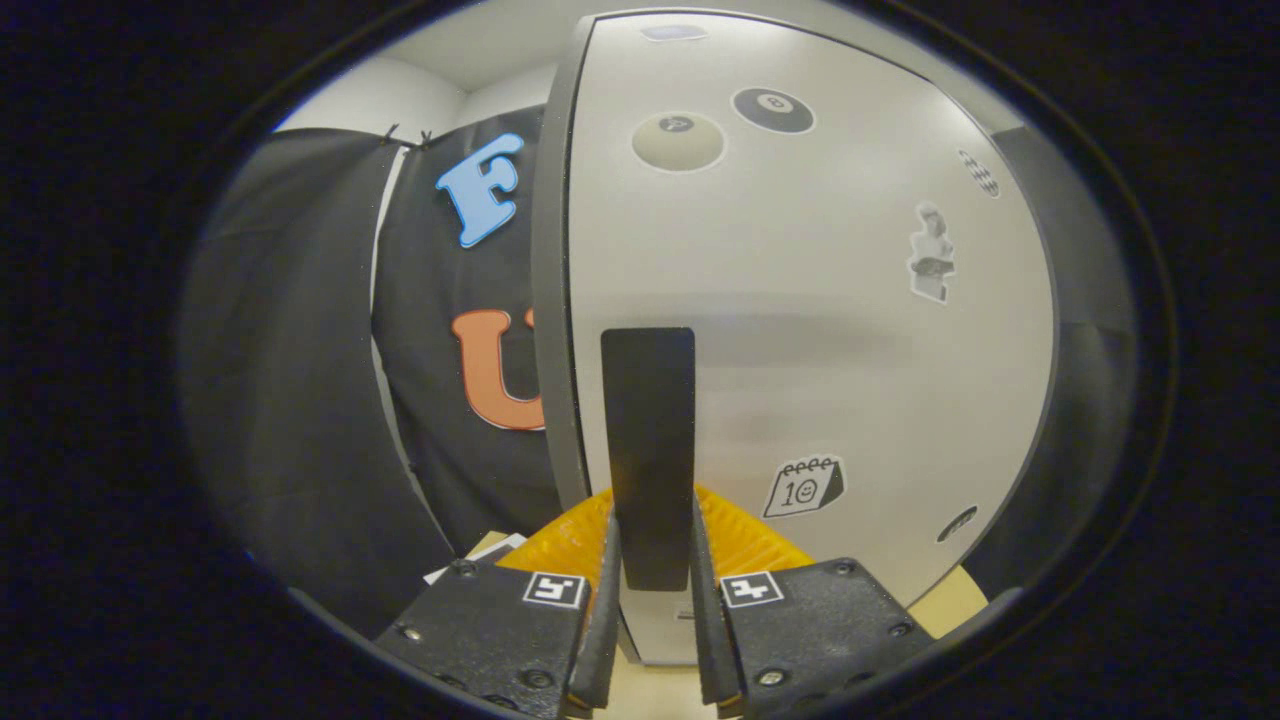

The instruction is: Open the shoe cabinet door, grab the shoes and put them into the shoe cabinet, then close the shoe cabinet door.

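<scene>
Black cloth walls the booth behind and to the side of your work; pale wall and ceiling show above it. Shoe cabinet door stands right in front of you, pale, dotted with stickers; its dark edge runs up the side nearest the cloth. Dark vertical handle sits on the door near that edge; its lower end drops between the fingers of your tongs.

Tongs: nearly closed, fingers flanking the handle's lower end with little or no gap; you appear to have the handle pinched, though true contact on both sides cannot be confirmed.

Judgement: you are at the door step; whether it is opening or closing cannot be told, and no shoes are in sight.

Outward: something orange and ribbed lies behind the fingers at the door's foot; a light tabletop shows below; a white sheet lies beside the orange item.

Risks: the grip is low on the handle, so a pull off the hinge arc could slide the fingers off the end; a loose pinch would slip under load; the swinging door may scrape the orange item.
</scene>
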`<action>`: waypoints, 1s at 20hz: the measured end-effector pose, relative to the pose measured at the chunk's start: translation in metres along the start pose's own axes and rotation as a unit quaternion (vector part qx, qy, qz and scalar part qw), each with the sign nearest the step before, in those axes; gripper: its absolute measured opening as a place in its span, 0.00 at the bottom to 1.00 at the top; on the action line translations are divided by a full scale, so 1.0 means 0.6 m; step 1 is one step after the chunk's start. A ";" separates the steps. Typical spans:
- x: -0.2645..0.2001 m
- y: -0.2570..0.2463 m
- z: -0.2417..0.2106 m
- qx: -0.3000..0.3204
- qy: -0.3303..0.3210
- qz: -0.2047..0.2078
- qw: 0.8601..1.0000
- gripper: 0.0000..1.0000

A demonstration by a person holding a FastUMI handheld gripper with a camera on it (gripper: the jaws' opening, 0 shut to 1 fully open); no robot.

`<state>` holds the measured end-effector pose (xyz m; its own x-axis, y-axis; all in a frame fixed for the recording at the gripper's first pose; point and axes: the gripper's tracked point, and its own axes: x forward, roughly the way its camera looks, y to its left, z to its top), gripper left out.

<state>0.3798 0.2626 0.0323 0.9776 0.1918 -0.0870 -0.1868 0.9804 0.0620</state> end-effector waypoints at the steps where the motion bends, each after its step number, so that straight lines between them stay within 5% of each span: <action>1: -0.004 0.001 0.000 0.001 0.004 0.010 1.000 0.35; 9: -0.133 -0.014 -0.016 -0.006 0.002 0.059 0.998 0.31; 20: -0.321 -0.123 -0.059 -0.006 -0.004 0.032 0.999 0.27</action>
<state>0.2020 0.1551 0.0092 0.9641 0.2548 -0.0749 -0.2511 0.9664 0.0545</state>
